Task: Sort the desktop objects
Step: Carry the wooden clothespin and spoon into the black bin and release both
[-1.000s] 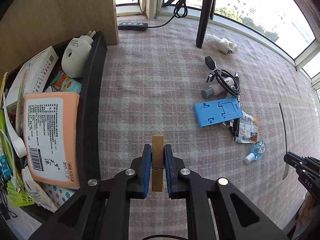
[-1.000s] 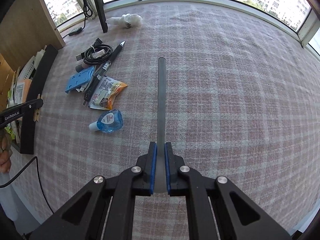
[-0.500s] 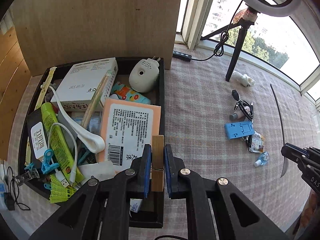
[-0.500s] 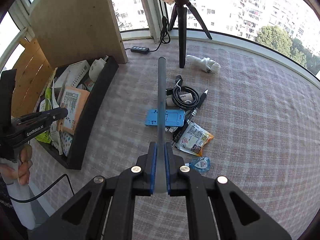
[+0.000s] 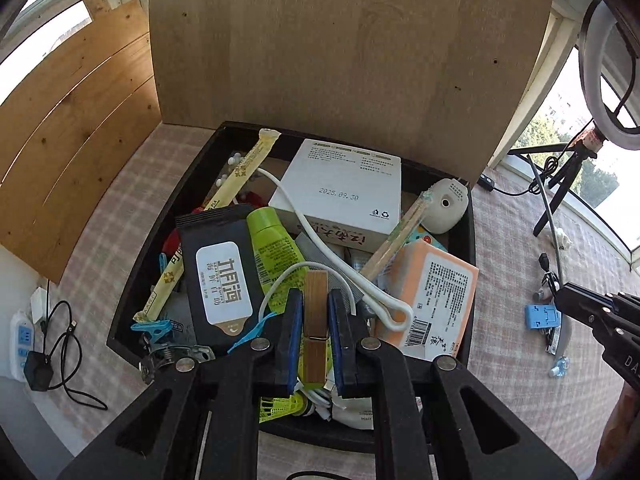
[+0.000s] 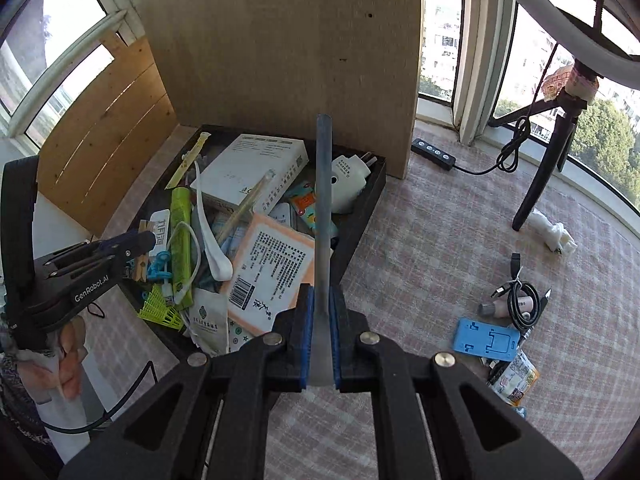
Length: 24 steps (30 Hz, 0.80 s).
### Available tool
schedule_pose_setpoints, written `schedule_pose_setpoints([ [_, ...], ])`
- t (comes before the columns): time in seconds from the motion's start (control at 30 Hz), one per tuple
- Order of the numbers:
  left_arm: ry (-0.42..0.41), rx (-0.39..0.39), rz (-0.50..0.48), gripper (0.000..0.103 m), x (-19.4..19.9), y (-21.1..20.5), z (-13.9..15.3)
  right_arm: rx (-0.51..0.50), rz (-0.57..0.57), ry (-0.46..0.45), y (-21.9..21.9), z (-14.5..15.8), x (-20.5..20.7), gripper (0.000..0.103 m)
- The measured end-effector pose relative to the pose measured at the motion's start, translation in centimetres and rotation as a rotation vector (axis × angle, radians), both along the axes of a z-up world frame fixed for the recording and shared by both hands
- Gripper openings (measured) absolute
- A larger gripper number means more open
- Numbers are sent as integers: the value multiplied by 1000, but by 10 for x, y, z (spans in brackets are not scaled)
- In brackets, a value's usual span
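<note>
My left gripper (image 5: pixel 315 334) is shut on a wooden clothespin (image 5: pixel 315 312) and holds it above the near part of the black tray (image 5: pixel 160 224); it also shows in the right wrist view (image 6: pixel 138 246). The tray is full of boxes, packets and cables. My right gripper (image 6: pixel 320 340) is shut on a long grey metal strip (image 6: pixel 323 200) that points over the tray's right end (image 6: pixel 360 224). Still on the cloth lie a blue phone stand (image 6: pixel 490 340), a coiled black cable (image 6: pixel 522 304), a snack packet (image 6: pixel 516 380) and a small blue bottle (image 5: pixel 559 366).
A wooden board (image 5: pixel 340 48) stands behind the tray. A black tripod (image 6: pixel 540 172) and a power strip (image 6: pixel 434 154) stand by the window, with white wrapped stuff (image 6: pixel 554 234) beside the tripod leg. A wall socket strip and charger (image 5: pixel 28 344) lie left of the tray.
Both grippers have swung left from the plaid cloth toward the tray. The left one with the clothespin now hangs over the tray's contents; the right one's strip now points at the tray.
</note>
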<state>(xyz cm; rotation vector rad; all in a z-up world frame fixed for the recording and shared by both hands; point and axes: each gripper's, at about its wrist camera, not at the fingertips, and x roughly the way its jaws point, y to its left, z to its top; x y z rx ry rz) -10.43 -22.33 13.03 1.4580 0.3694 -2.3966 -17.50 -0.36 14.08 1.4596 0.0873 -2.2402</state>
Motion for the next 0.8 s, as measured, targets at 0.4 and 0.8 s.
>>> schedule_pose_setpoints([
  [0.4,9,33,64,12,0,-43,-10,-3,105,0,-83,0,-16,8],
  [0.8,15,53,63,45,-4,-41,-11,15,107,3,-82,-4,-19,51],
])
